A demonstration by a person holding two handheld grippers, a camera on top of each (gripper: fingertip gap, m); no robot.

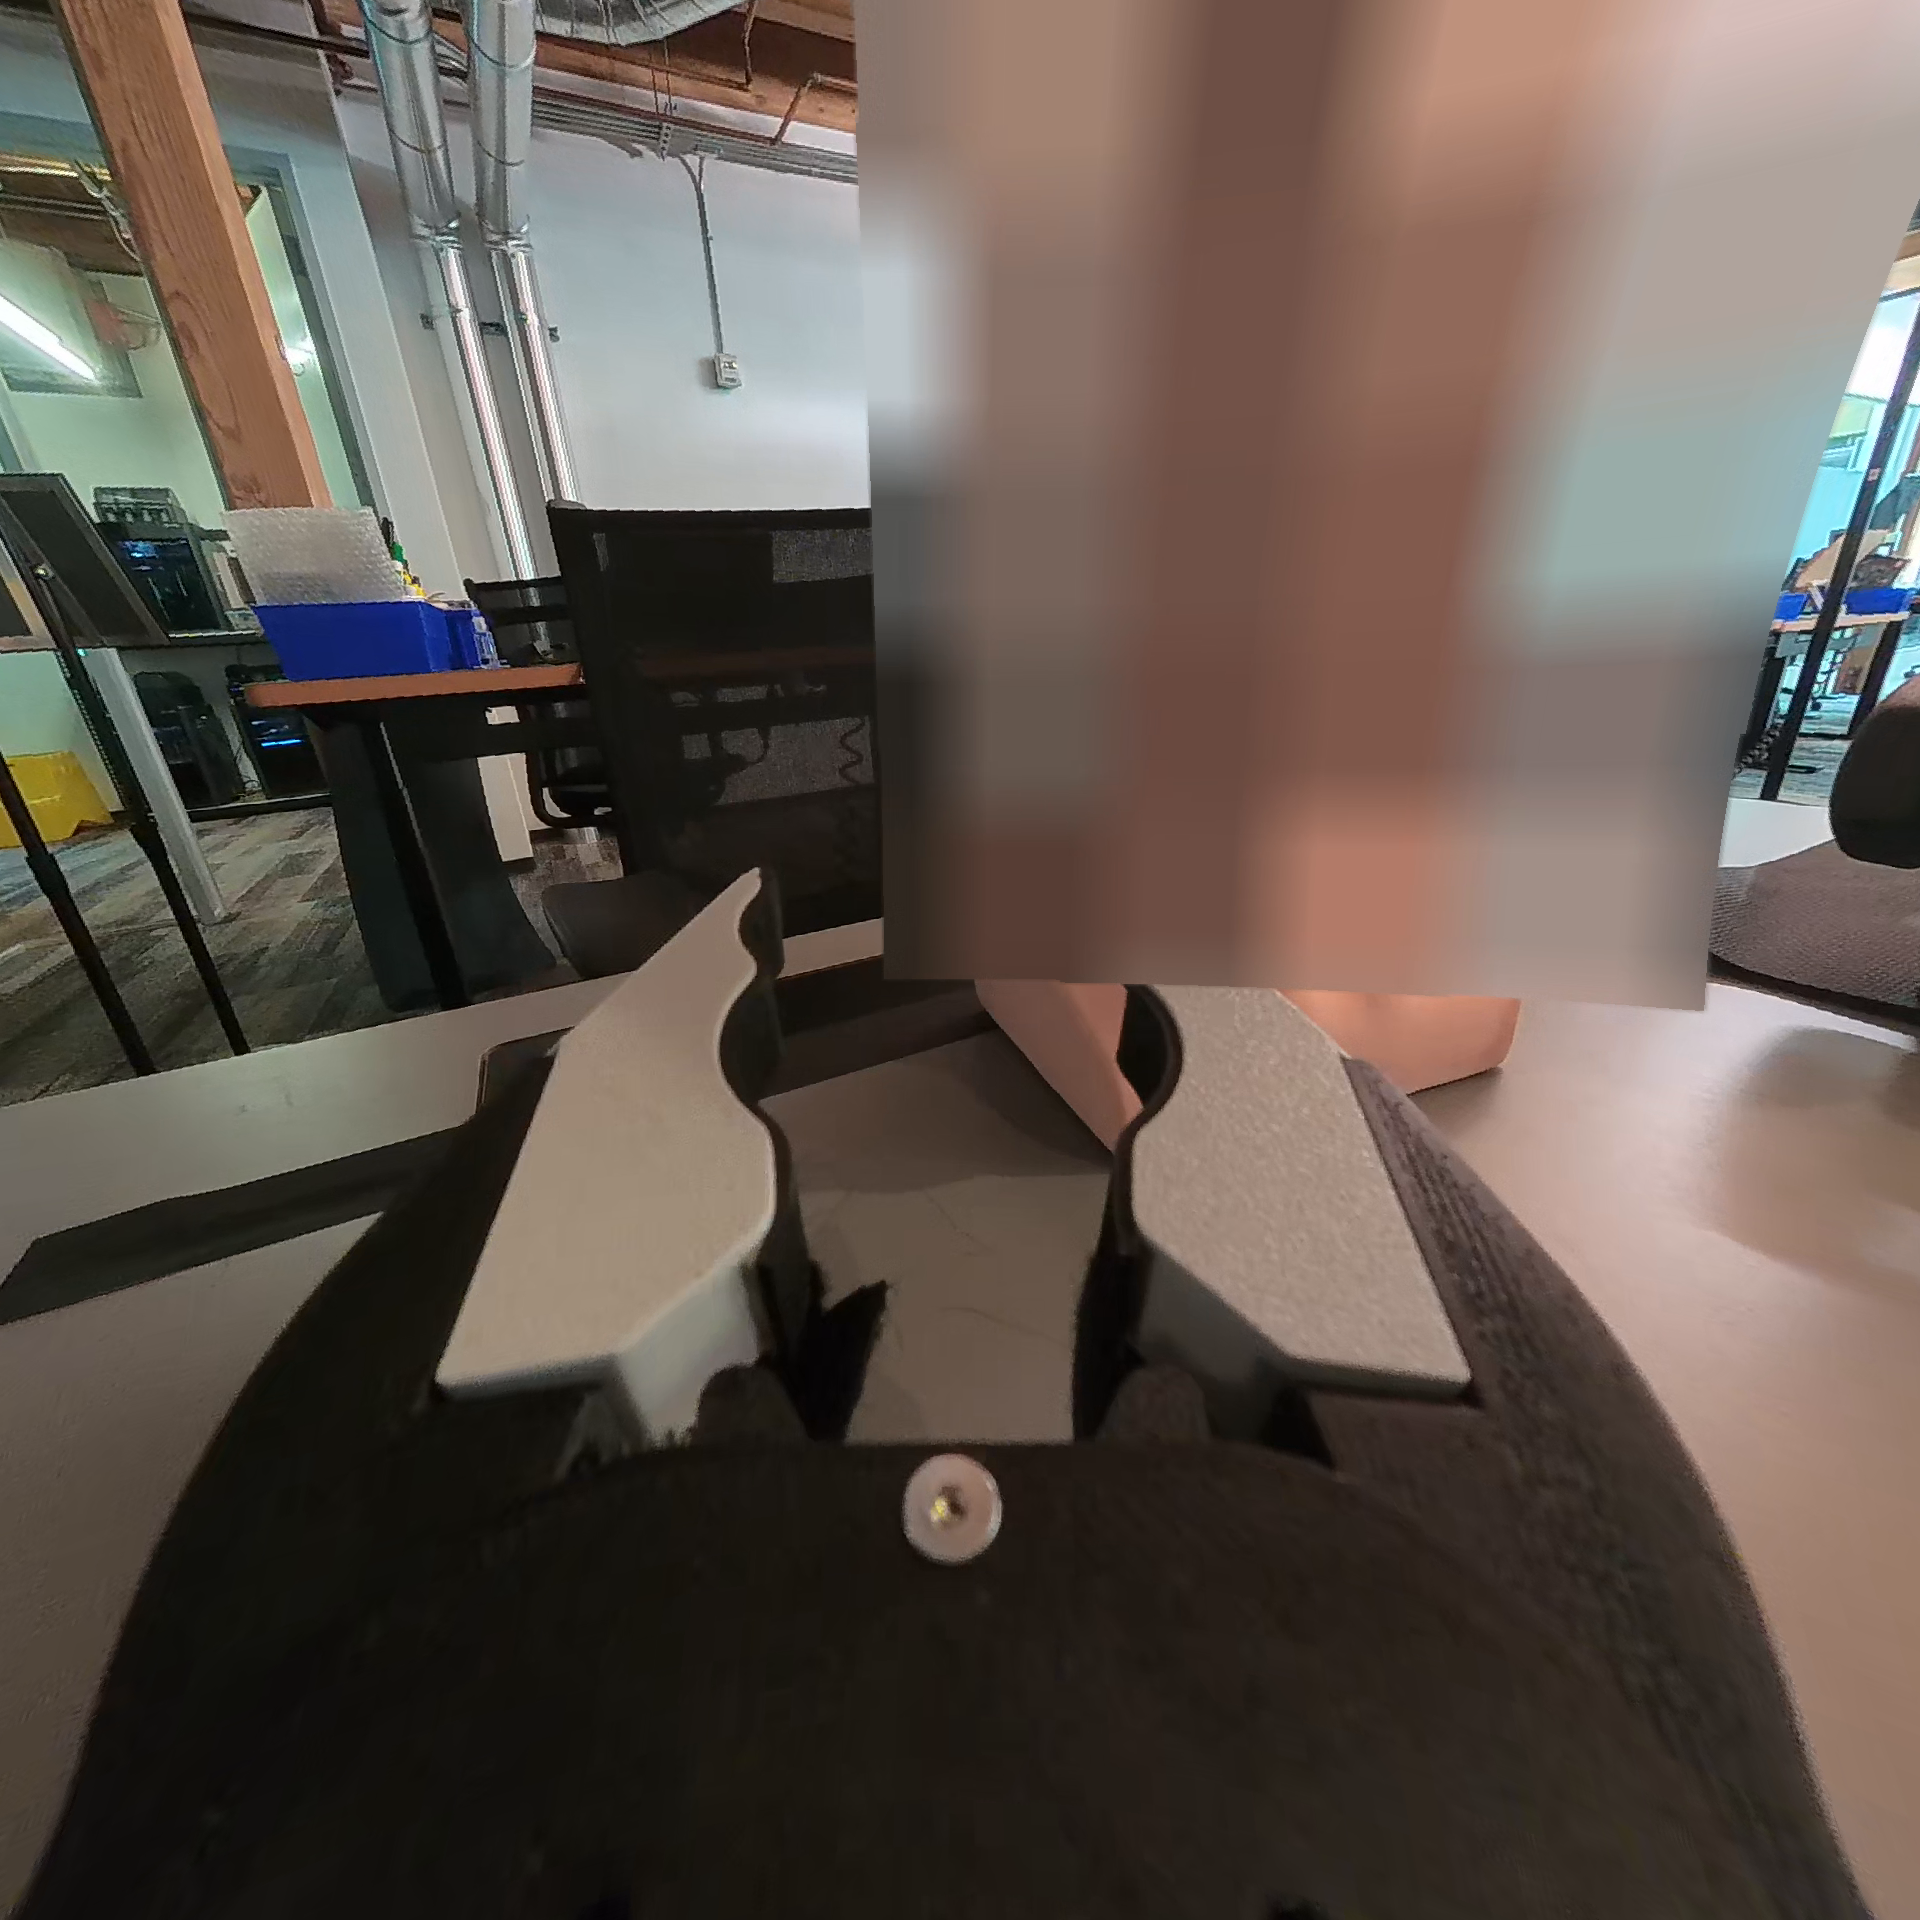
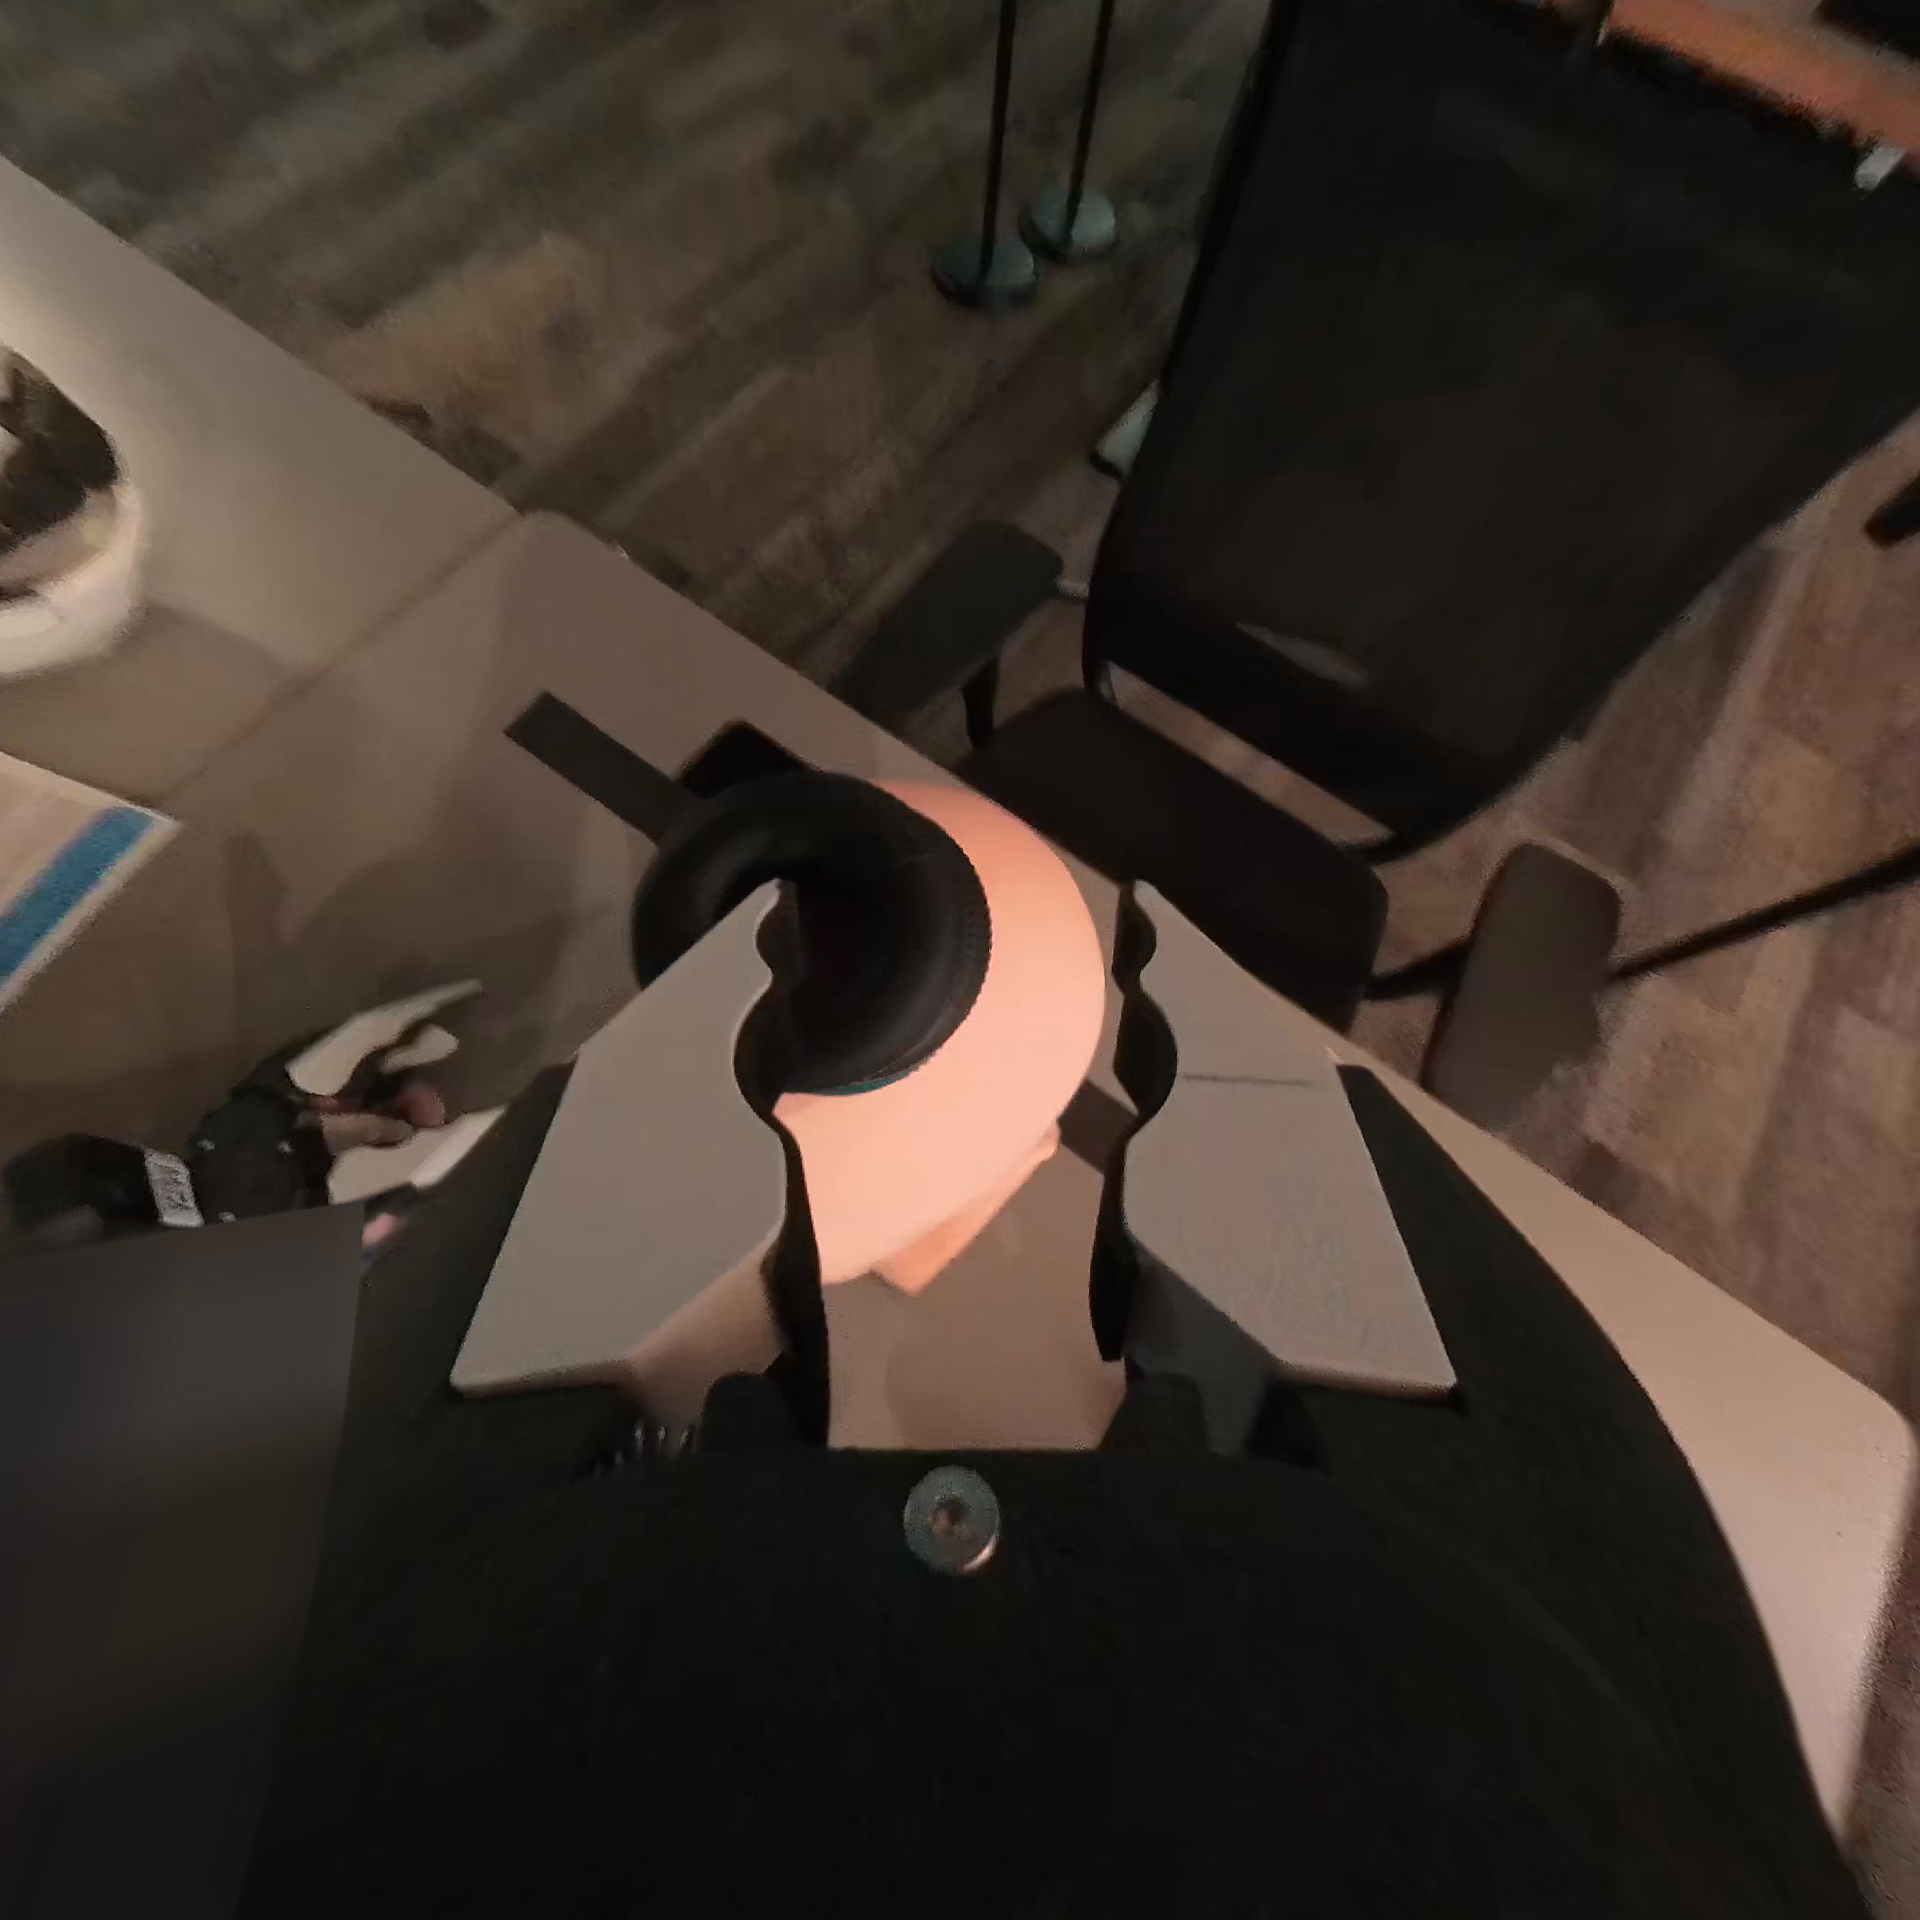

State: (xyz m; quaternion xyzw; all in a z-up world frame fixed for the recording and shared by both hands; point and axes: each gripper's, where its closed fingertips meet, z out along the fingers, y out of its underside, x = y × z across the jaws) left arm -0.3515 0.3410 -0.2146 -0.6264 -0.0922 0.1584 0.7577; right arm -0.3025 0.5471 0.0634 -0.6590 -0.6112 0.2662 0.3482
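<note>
A peach mannequin head [image 2: 1029, 997] stands on the pale table [image 2: 343, 665]. A black ridged ring [image 2: 935, 914] lies on its crown. My right gripper [image 2: 945, 904] hovers above the head, jaws wide apart. Its left fingertip [image 2: 758, 935] sits in the ring's hole, and the right finger stands clear of the head. In the left wrist view, my left gripper [image 1: 945, 997] is open and low over the table. The head's peach base [image 1: 1049, 1049] stands just beyond and between its fingers. The head's upper part is hidden there.
A black mesh chair [image 2: 1455, 416] stands past the table's far edge, also in the left wrist view [image 1: 717, 675]. Black tape strips [image 2: 592, 758] lie on the table. A white bowl [image 2: 62, 561], a blue-striped sheet [image 2: 73, 894], a gloved hand [image 2: 249, 1132] and a dark box [image 2: 156, 1507] are at the left. Spacing between my two grippers at the tips: around 35 cm.
</note>
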